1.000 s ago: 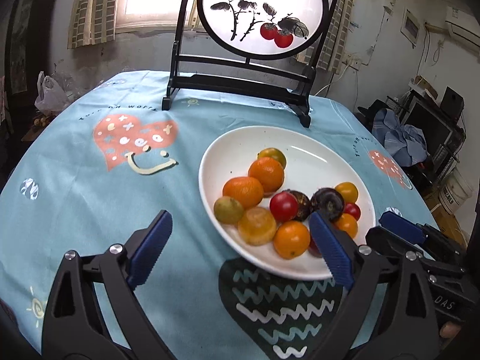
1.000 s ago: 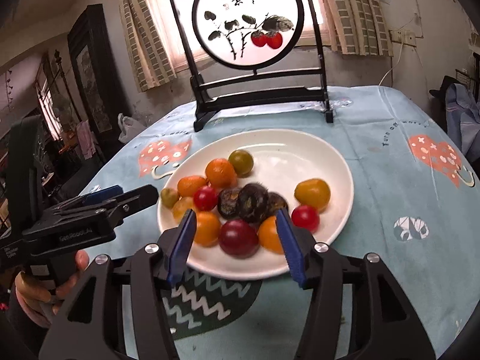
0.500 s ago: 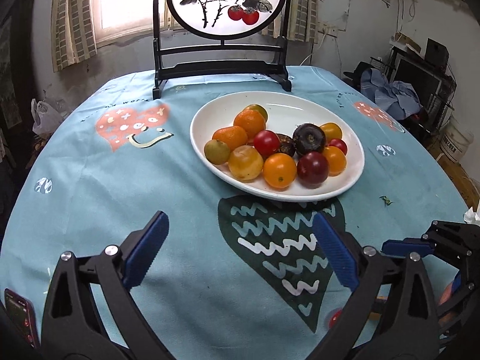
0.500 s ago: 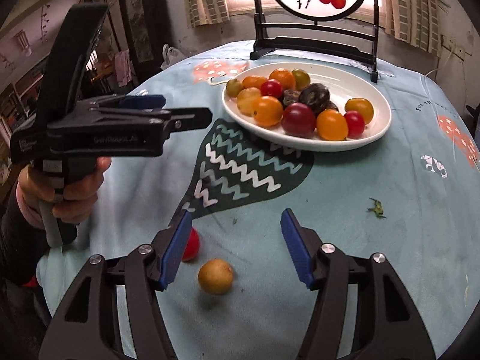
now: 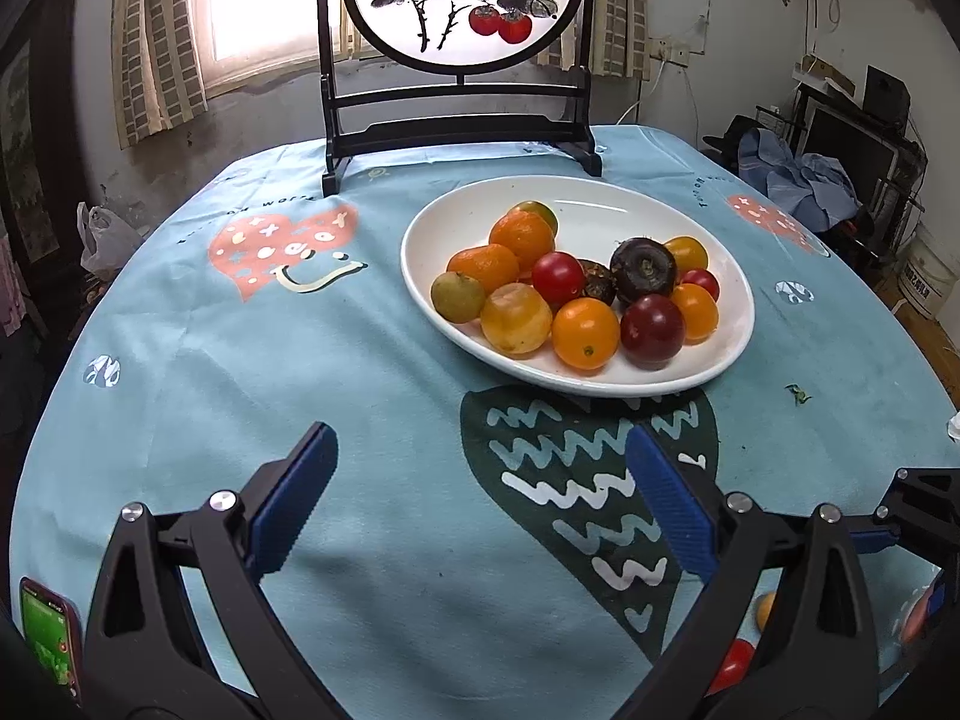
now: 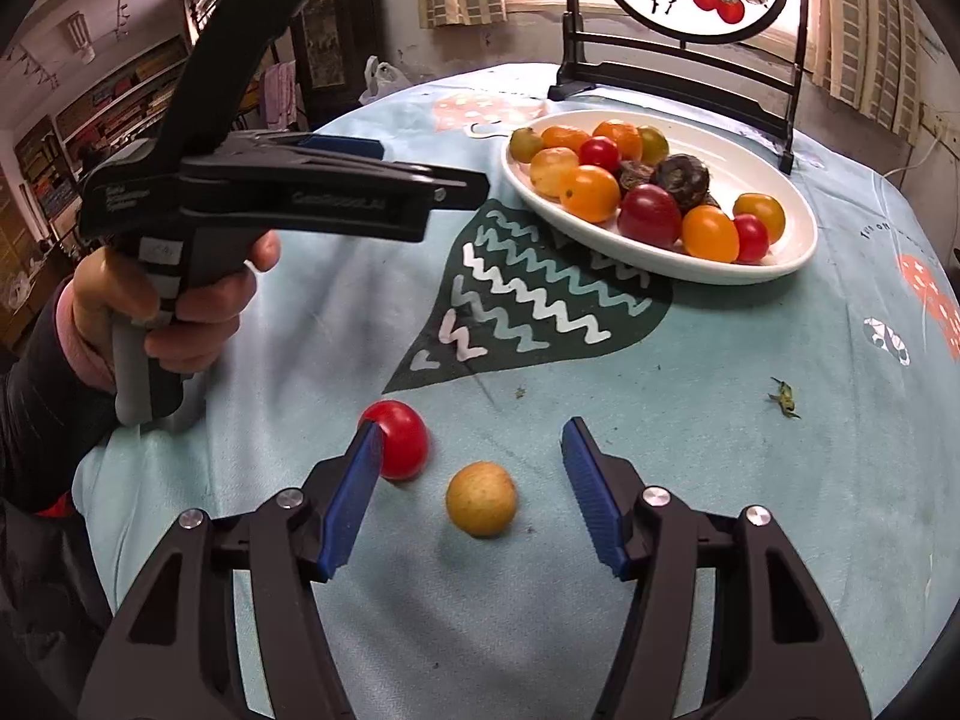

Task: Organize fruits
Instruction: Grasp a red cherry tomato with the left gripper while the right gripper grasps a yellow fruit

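Note:
A white plate (image 5: 729,354) holds several small fruits: oranges, red and yellow tomatoes and dark ones. It also shows in the right wrist view (image 6: 780,180). A yellow round fruit (image 6: 480,498) and a red tomato (image 6: 399,440) lie loose on the blue tablecloth near the front edge. My right gripper (image 6: 471,489) is open, its jaws on either side of the yellow fruit, just above the cloth. My left gripper (image 5: 477,507) is open and empty, held above the cloth short of the plate. It appears from the side in the right wrist view (image 6: 456,186).
A black stand with a round painted screen (image 5: 462,0) stands behind the plate. A phone (image 5: 51,636) lies at the front left table edge. A small green stem scrap (image 6: 783,399) lies on the cloth right of the loose fruits.
My right gripper has moved down and forward over the loose yellow fruit, which now lies between its jaws. My left gripper has moved a little toward the plate.

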